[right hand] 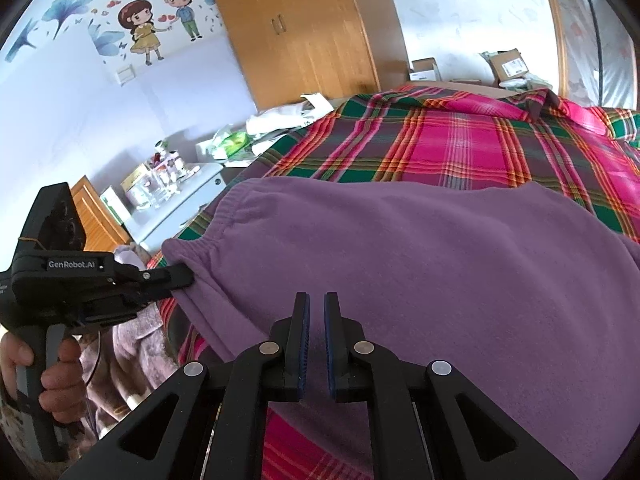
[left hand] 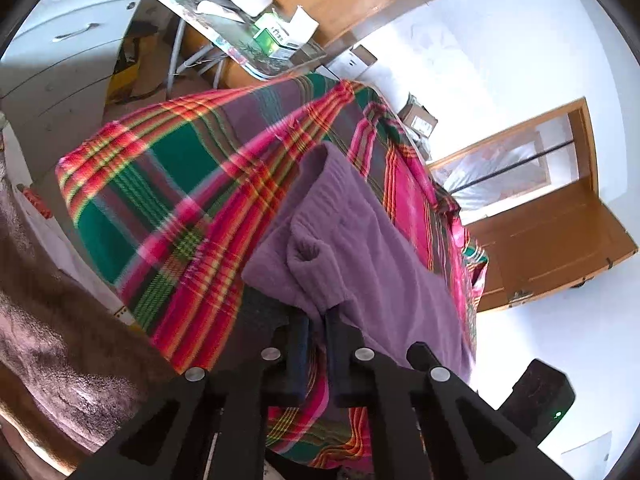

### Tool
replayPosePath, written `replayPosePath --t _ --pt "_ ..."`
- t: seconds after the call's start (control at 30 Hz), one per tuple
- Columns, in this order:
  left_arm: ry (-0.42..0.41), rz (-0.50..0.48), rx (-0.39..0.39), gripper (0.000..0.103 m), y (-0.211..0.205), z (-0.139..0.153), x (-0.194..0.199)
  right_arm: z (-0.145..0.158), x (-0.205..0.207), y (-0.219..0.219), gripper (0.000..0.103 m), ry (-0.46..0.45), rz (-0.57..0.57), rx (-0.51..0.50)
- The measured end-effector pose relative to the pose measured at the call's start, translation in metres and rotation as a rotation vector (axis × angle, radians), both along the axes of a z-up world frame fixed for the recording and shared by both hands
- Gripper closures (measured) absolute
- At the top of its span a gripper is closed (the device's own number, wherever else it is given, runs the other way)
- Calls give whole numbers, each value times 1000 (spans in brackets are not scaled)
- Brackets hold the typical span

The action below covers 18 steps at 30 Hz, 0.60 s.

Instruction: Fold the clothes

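Note:
A purple fleece garment [right hand: 400,264] with an elastic waistband lies spread over a plaid blanket [right hand: 460,140] on a bed. My left gripper [left hand: 318,316] is shut on a bunched edge of the purple garment [left hand: 360,248]. In the right wrist view the left gripper [right hand: 186,276] pinches the corner just below the waistband, with a hand [right hand: 52,364] on its handle. My right gripper [right hand: 317,304] sits at the garment's near edge. Its fingers are nearly together, with purple fabric filling the narrow gap.
A wooden wardrobe [right hand: 304,28] stands behind the bed, with cardboard boxes [right hand: 506,62] against the far wall. White drawers [right hand: 176,204] and a cluttered folding table [left hand: 240,28] stand beside the bed. A brownish plush cloth [left hand: 60,344] hangs at the left, and a wooden door [left hand: 552,248] stands open.

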<state>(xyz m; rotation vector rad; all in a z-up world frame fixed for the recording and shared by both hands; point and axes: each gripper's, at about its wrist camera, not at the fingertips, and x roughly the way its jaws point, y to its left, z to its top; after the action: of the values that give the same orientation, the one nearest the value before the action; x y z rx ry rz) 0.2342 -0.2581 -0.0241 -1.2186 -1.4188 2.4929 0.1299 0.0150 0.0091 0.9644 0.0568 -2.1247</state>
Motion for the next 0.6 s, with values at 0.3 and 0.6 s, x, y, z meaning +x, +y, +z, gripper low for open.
replayPosePath --t 0.3,0.6 --pt "11 21 9 98 -6 -5 8 -5 3 0 95 -15 14 15" --pt "1 -8 43 97 -5 -17 8 -12 11 -7 95 -65 94 28"
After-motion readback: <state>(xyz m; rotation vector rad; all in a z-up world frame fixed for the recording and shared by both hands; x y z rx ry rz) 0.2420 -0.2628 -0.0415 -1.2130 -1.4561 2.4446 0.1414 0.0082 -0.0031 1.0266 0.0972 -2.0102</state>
